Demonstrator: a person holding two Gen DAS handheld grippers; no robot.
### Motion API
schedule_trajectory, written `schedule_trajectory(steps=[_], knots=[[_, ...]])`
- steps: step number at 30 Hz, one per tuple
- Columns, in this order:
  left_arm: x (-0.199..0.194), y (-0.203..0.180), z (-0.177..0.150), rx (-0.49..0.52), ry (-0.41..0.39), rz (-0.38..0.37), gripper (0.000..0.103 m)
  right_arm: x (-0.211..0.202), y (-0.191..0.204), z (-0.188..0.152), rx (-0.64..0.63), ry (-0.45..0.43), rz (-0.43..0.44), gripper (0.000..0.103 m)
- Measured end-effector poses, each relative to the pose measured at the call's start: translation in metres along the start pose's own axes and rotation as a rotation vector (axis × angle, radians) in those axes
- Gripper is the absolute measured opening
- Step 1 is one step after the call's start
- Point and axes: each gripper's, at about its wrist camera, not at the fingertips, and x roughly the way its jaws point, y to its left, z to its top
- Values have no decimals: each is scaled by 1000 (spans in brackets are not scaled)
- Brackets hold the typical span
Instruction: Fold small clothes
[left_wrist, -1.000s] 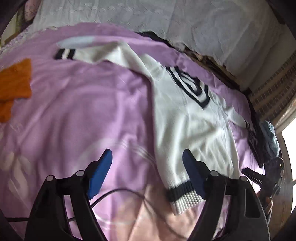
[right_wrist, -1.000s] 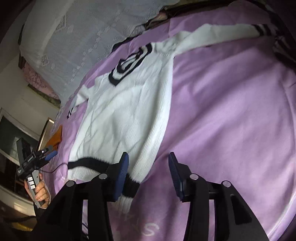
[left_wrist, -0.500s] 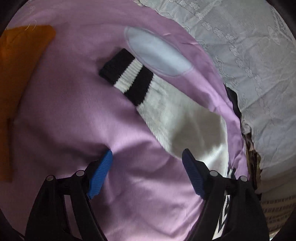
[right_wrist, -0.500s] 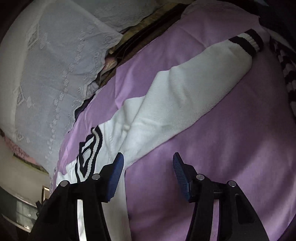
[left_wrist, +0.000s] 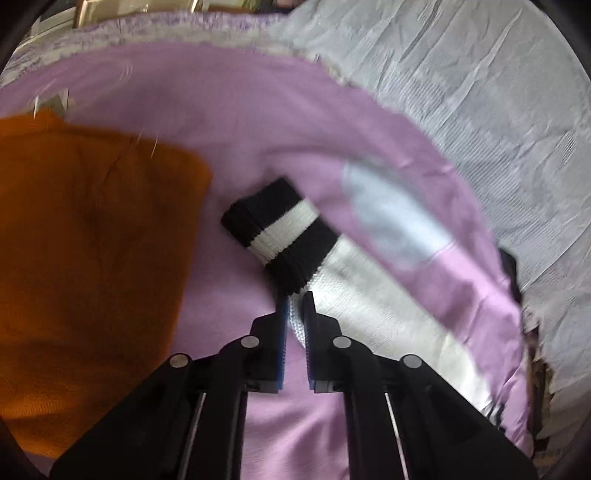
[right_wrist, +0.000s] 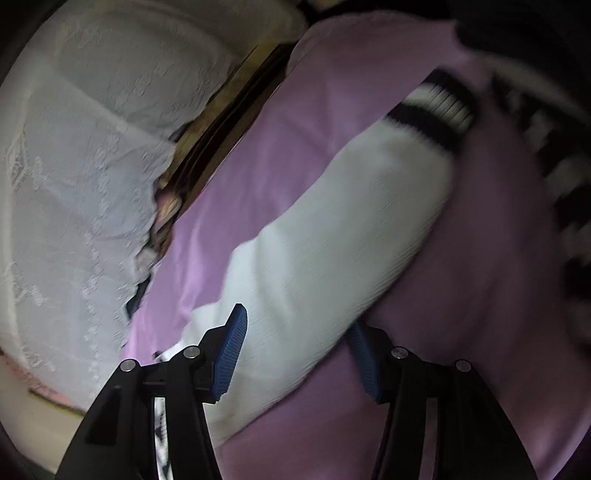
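The left hand-held gripper (left_wrist: 296, 304) has its blue pads pressed together on the edge of a white knit sleeve (left_wrist: 369, 295), pinching the fabric just behind the black-and-white striped cuff (left_wrist: 280, 232). That cuff lies on the purple sheet (left_wrist: 221, 110) of the bed, beyond the fingertips. Left of the cuff, apart from it, an orange garment (left_wrist: 92, 221) is spread over the sheet. Right of the cuff a pale blue patch (left_wrist: 388, 218) shows on the sheet, and past the sheet's far edge lies a white lace cover (left_wrist: 480, 92).

The right hand-held gripper (right_wrist: 295, 339) stands spread, its pads either side of the sweater's other sleeve (right_wrist: 332, 240); whether the pads touch the knit is too blurred to tell. This sleeve runs up and to the right from the fingers to its own striped cuff (right_wrist: 436, 110), all resting on the same purple sheet (right_wrist: 295, 110). A black-and-white patterned cloth (right_wrist: 554, 166) lies just right of that cuff, blurred. To the left of the sleeve, past the sheet's edge, the lace cover (right_wrist: 74, 166) shows again.
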Motion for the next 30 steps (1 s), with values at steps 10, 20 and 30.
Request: schedule_trajectory(steps=[10,20,30], knots=[[-90,-31,-59,218,-191,42,70,19,-9,39,-54,-147,-226,14],[-104,-203,-199,796,-159,-129,92,6,0,36,-357,-254,-720,5],[-79,-327,-318,958,-2,-247,92,-21,16,43,-259,-250,-327,49]])
